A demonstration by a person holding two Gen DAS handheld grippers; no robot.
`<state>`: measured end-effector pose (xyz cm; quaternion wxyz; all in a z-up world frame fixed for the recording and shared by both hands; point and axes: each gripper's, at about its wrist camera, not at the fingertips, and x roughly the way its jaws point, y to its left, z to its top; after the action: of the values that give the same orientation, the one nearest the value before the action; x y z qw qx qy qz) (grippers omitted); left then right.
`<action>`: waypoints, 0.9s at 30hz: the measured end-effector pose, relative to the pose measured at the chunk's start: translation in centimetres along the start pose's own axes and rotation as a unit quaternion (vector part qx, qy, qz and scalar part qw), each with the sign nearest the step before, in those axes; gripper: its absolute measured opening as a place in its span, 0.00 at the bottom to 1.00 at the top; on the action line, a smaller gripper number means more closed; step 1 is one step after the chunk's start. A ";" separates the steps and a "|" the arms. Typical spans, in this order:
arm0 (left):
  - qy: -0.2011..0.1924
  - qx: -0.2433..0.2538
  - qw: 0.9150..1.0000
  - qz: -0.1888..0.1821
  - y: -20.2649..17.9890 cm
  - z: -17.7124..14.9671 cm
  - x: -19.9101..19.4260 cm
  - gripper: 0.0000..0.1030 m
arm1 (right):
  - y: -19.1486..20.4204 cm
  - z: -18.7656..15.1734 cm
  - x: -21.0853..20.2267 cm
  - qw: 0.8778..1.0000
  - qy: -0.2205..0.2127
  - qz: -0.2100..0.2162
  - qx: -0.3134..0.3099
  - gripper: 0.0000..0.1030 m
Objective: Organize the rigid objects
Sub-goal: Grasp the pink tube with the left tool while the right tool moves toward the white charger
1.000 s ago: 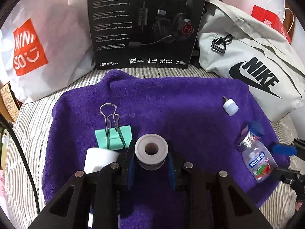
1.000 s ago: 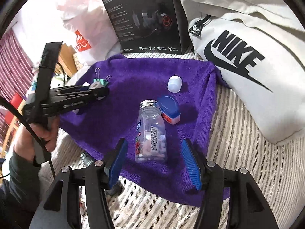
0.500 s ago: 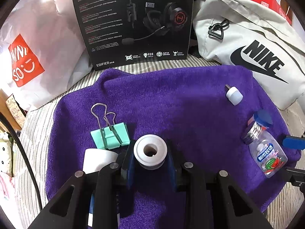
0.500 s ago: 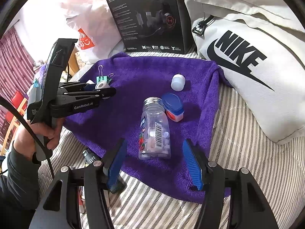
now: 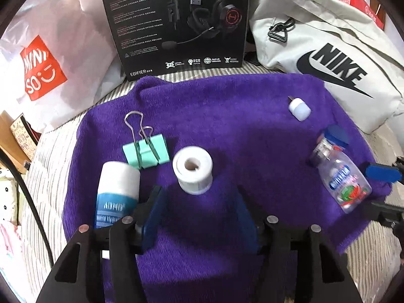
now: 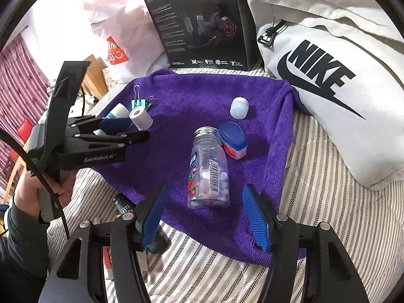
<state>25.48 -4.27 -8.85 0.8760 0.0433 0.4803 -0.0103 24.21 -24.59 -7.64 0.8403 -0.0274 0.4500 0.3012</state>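
Observation:
A white tape roll (image 5: 193,173) (image 6: 141,118) stands free on the purple towel (image 5: 227,116), just ahead of my open left gripper (image 5: 199,202) (image 6: 136,128). Beside the roll lie a green binder clip (image 5: 146,151) and a white-and-blue tube (image 5: 117,192). A clear, uncapped candy bottle (image 6: 208,174) (image 5: 341,176) lies on the towel with its base between the tips of my open right gripper (image 6: 205,192). Its blue lid (image 6: 232,136) sits next to the bottle's neck. A small white cap (image 6: 239,107) rests farther back.
A black headset box (image 5: 176,22) stands behind the towel, a white Nike bag (image 6: 328,80) at the right, a Miniso bag (image 5: 43,68) at the left. Striped bedding (image 6: 315,202) surrounds the towel. A hand (image 6: 48,189) holds the left gripper.
My left gripper opened and let go of the white roll, then drew back a little. The right gripper edged closer to the bottle.

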 end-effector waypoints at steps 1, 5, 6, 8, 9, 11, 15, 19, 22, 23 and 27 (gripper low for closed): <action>-0.002 0.000 1.000 0.003 -0.1 -0.3 -0.4 0.53 | 0.0 0.0 -0.2 1.000 -0.002 0.001 0.000 0.60; -0.025 -0.010 1.000 0.005 -0.2 -1.4 -3.1 0.53 | -0.4 -0.1 -0.7 1.000 -0.010 0.006 0.006 0.60; -0.030 -0.014 0.999 0.000 -0.2 -1.8 -3.9 0.53 | -0.5 -0.1 -0.8 1.000 -0.011 0.008 0.008 0.60; -0.037 -0.030 0.999 -0.022 -0.1 -2.9 -5.7 0.53 | -0.9 -0.1 -1.1 1.000 -0.014 0.016 0.012 0.60; -0.040 -0.037 0.998 -0.037 0.0 -3.5 -6.4 0.53 | -1.0 -0.1 -1.2 1.000 -0.016 0.019 0.014 0.60; -0.035 -0.045 0.997 -0.056 -0.1 -5.2 -7.5 0.56 | -1.2 -0.1 -1.5 0.999 -0.020 0.022 0.020 0.60; -0.006 -0.049 0.998 -0.048 -1.2 -8.4 -7.8 0.56 | -1.2 -0.1 -2.0 0.999 -0.027 0.022 0.024 0.60; 0.008 -0.080 0.994 -0.073 -1.6 -10.1 -7.8 0.56 | -0.9 -0.1 -2.3 0.999 -0.033 0.028 0.020 0.60; 0.023 -0.072 0.995 -0.059 -2.9 -10.6 -7.4 0.56 | -0.6 -0.2 -2.1 0.999 -0.030 0.027 0.016 0.60; 0.028 -0.071 0.995 -0.059 -3.2 -10.8 -7.2 0.56 | -0.5 -0.2 -2.1 0.999 -0.029 0.027 0.015 0.60; 0.047 -0.052 0.996 -0.054 -4.9 -11.6 -6.7 0.56 | -0.5 -0.2 -2.0 0.999 -0.029 0.029 0.013 0.60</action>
<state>11.88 -8.34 -9.74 0.8516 -0.0281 0.5226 -0.0305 23.45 -26.01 -6.29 0.8444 0.0054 0.4294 0.3202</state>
